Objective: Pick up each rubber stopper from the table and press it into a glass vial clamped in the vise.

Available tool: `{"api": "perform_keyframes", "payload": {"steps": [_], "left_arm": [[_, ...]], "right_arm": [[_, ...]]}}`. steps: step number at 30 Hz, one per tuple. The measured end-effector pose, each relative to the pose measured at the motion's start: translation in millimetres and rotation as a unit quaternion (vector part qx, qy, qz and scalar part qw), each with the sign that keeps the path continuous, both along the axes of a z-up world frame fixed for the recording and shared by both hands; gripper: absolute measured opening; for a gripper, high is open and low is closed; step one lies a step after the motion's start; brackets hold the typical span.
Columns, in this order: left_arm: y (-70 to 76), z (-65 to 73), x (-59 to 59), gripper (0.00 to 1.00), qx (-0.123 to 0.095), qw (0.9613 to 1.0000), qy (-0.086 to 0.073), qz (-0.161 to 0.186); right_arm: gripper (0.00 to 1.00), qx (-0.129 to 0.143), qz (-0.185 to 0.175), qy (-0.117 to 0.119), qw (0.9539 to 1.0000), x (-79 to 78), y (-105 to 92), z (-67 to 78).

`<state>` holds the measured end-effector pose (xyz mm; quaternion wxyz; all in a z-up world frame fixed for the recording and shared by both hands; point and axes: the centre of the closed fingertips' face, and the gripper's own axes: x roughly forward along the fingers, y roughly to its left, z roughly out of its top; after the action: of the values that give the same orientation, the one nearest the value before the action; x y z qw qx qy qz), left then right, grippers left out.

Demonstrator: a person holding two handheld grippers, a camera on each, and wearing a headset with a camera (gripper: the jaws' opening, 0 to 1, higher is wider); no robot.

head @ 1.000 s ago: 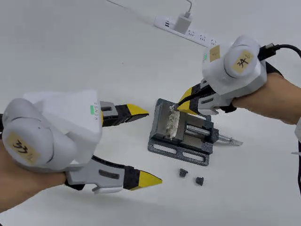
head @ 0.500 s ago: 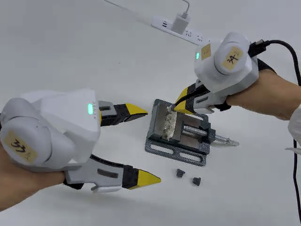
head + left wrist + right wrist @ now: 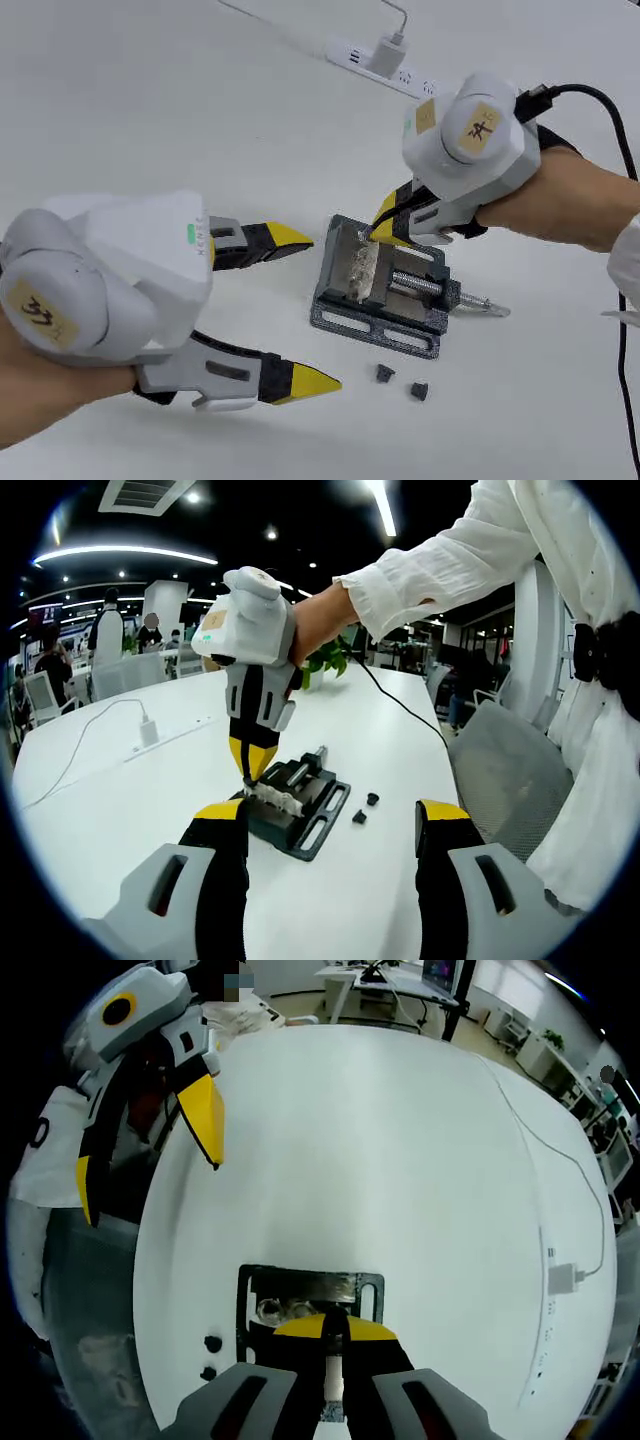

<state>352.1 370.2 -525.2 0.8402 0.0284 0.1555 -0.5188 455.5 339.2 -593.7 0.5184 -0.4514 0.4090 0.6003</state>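
Over the vise (image 3: 385, 300) — my right tongs (image 3: 372, 235) together, left tongs (image 3: 322, 310) apart | stoppers (image 3: 384, 373) look soft, light: pinch sides | vials (image 3: 362, 268) fragile, I reckon.

Two grippers are over one table (image 3: 150, 120): the left gripper (image 3: 322, 310) and the right gripper (image 3: 372, 233). One vise (image 3: 385, 325) holds glass vials (image 3: 362, 268), too blurred to count. Two rubber stoppers (image 3: 384, 373) lie near it. Far off, there is one power strip (image 3: 385, 68) with one charger (image 3: 388, 48).
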Motion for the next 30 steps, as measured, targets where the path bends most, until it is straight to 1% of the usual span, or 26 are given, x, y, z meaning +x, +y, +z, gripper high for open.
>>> {"api": "perform_keyframes", "payload": {"steps": [4,8,11,16,20,22,24,26,27,28,30], "left_arm": [[0.7,0.7,1.7,0.66,-0.001,1.0,-0.002,0.003],[-1.2,2.4,3.8,0.66,-0.001,1.0,-0.004,0.002],[-3.4,3.8,4.3,0.66,-0.003,1.0,-0.006,0.001],[-7.7,5.2,2.0,0.66,-0.001,1.0,-0.007,-0.004],[-10.0,7.2,0.9,0.66,0.002,0.9999,-0.008,-0.007],[-10.4,9.0,0.2,0.66,0.004,0.9999,-0.01,-0.008],[-10.4,10.7,-1.2,0.66,0.006,0.9999,-0.01,-0.01],[-10.2,12.2,-2.8,0.66,0.012,0.9998,-0.012,-0.012],[-9.9,13.0,-3.2,0.66,0.013,0.9998,-0.013,-0.012],[-9.5,14.0,-3.6,0.66,0.013,0.9998,-0.013,-0.011],[-8.7,14.7,-5.0,0.66,0.016,0.9997,-0.014,-0.012]], "right_arm": [[0.0,-0.004,-0.003,0.0,1.0,1.3,-0.8,-1.7],[0.0,-0.007,-0.008,0.004,0.9999,2.5,-0.4,-2.6],[0.0,-0.006,-0.006,0.002,1.0,2.8,-0.7,-3.0],[0.0,0.0,-0.017,0.0,0.9999,3.7,-1.4,-3.5],[0.0,0.009,-0.02,-0.008,0.9997,4.2,-3.1,-3.6],[0.0,0.017,-0.034,-0.005,0.9993,5.4,-3.4,-3.0],[0.0,0.015,-0.03,-0.006,0.9994,5.7,-3.2,-2.7],[0.0,0.014,-0.043,-0.01,0.9989,6.1,-3.7,-2.8],[0.0,0.015,-0.04,-0.011,0.999,5.1,-4.0,-2.8],[0.0,0.021,-0.039,-0.016,0.9989,4.2,-4.1,-2.8],[0.0,0.031,-0.049,-0.02,0.9981,4.4,-5.2,-2.4]]}}
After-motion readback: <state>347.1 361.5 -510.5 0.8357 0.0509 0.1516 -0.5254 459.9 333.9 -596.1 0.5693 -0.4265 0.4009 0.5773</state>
